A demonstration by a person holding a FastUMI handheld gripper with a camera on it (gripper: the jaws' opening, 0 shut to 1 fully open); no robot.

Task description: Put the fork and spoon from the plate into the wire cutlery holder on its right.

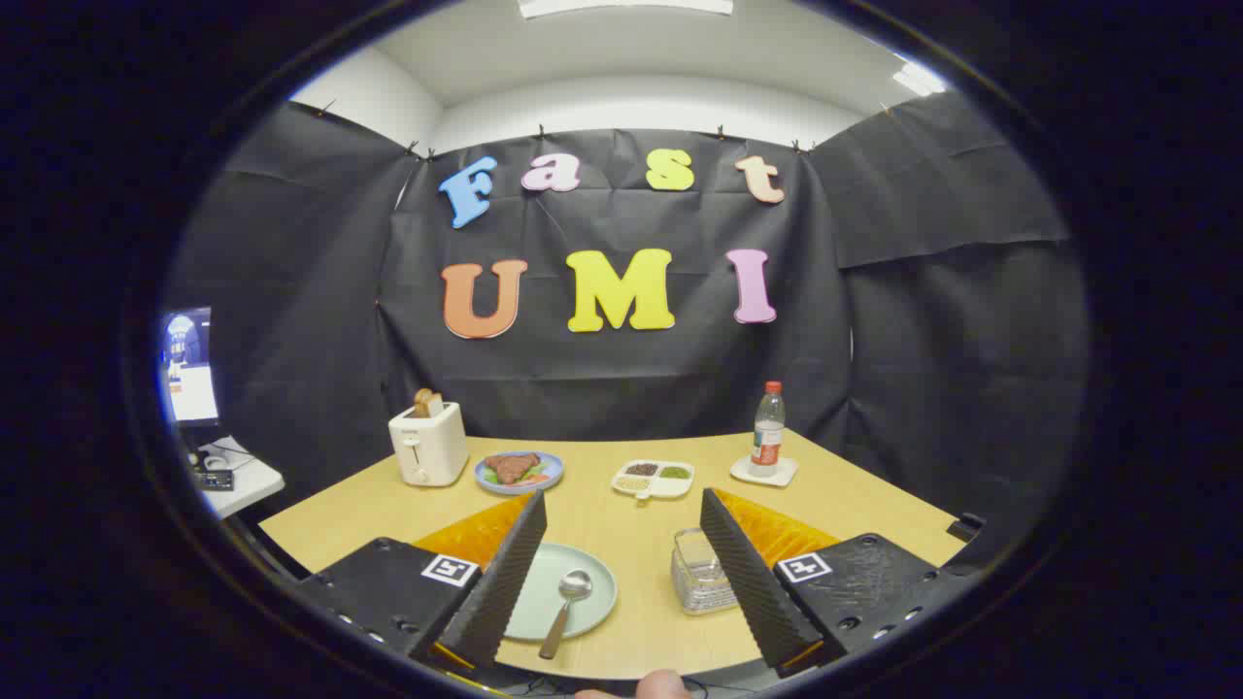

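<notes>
Gripper (621, 573): fingers spread wide, holding nothing, above table's (621, 524) near edge; plate (583, 582) with 1 spoon (568, 602) between them.

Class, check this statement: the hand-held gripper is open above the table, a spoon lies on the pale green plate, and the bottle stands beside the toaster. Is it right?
One part is wrong. In the gripper view the bottle stands on a small white coaster, across the table from the toaster. The open hand-held gripper, spoon and plate are as stated.

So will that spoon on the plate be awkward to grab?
Probably: the spoon looks like smooth metal, so likely stiff but slippery. It lies low on the plate, leaving little to grip. The open gripper hovers above.
</notes>
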